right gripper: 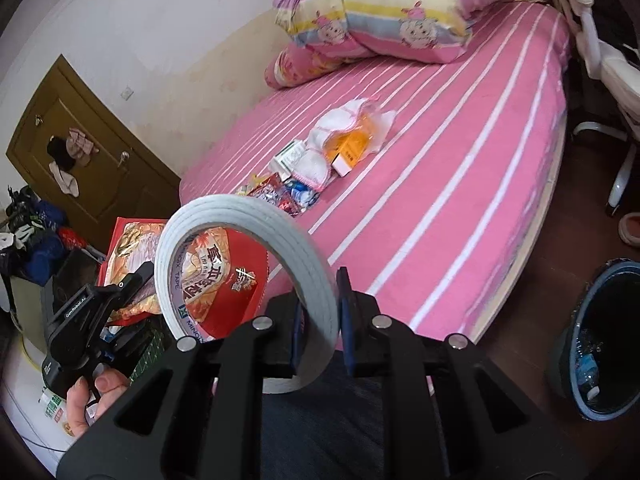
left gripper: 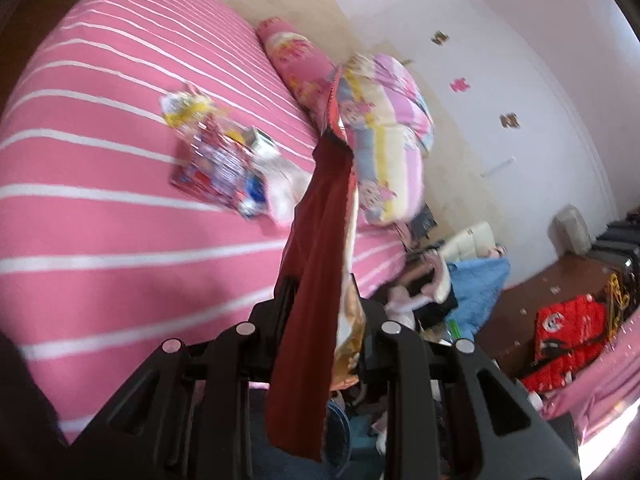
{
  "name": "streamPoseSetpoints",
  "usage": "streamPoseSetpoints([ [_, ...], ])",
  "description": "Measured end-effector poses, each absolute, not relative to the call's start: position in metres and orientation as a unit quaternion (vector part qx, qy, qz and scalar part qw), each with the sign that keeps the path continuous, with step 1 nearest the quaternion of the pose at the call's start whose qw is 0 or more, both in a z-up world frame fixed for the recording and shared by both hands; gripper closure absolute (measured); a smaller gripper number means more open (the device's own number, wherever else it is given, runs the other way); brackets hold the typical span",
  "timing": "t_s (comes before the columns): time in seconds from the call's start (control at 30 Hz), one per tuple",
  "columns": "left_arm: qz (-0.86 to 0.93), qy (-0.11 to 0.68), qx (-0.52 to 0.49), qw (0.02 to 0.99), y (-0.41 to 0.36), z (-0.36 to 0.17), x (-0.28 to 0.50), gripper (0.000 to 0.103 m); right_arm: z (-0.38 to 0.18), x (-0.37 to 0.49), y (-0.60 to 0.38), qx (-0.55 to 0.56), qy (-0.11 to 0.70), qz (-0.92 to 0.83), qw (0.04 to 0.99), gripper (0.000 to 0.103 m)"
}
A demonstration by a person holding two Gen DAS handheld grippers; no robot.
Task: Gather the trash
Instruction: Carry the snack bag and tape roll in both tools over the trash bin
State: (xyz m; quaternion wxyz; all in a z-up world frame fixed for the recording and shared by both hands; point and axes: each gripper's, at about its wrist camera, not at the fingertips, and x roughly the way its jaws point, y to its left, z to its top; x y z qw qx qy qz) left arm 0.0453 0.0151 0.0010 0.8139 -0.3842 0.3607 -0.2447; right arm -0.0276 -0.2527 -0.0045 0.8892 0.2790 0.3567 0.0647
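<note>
My left gripper is shut on a red snack bag, which stands up edge-on between the fingers. The right wrist view shows that same gripper at the lower left, held by a hand, with the bag in it. My right gripper is shut on a white tape roll, held upright by its rim. More trash lies in a pile on the pink striped bed: wrappers, a white cloth and an orange box. A dark blue trash bin stands on the floor at the lower right with a bottle inside.
A striped quilt and a pink pillow lie at the head of the bed. A brown door is at the left and a white chair at the right. Clothes and a red bag clutter the floor.
</note>
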Motion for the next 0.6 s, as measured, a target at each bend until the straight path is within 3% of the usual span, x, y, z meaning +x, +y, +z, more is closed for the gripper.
streamPoseSetpoints([
  [0.3,-0.322,0.411,-0.339,0.783,-0.069,0.004,0.026,0.078,-0.017,-0.079,-0.319,0.305,0.346,0.020,0.887,0.087],
  [0.6,-0.387,0.496,-0.249,0.737,-0.190,-0.029,0.011,0.078,-0.063,-0.149,-0.411,0.346,0.363,-0.082,0.861,0.087],
])
